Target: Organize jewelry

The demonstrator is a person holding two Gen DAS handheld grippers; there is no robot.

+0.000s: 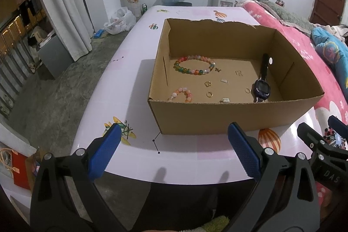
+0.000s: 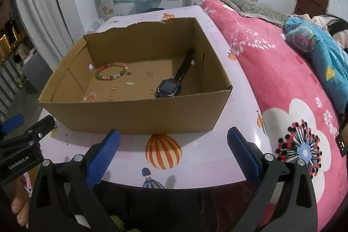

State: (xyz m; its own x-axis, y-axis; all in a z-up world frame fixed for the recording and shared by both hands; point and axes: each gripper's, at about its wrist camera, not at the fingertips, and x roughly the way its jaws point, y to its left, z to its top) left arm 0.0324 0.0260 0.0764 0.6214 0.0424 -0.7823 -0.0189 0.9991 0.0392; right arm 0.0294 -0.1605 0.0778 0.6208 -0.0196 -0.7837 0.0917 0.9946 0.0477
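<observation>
Jewelry lies loose on the floor of the cardboard box (image 1: pixel 228 114) toward the bench's (image 1: pixel 134 71) far right: a large bead bracelet (image 1: pixel 194 67), small bracelet (image 1: pixel 181 94), gold rings, and a watch (image 1: pixel 261 87) propped against the right wall. Your left gripper (image 1: pixel 174 151) and right gripper (image 2: pixel 173 152) hover released at the near edge, likely readying a reach.

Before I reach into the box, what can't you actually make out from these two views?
- Small bracelet: the cardboard box front wall cuts off its near part in both views.
- Watch: lower strap hidden behind that wall.
- Small gold pieces: too small to tell rings from earrings.
- Left gripper, right gripper: open, holding nothing.
</observation>
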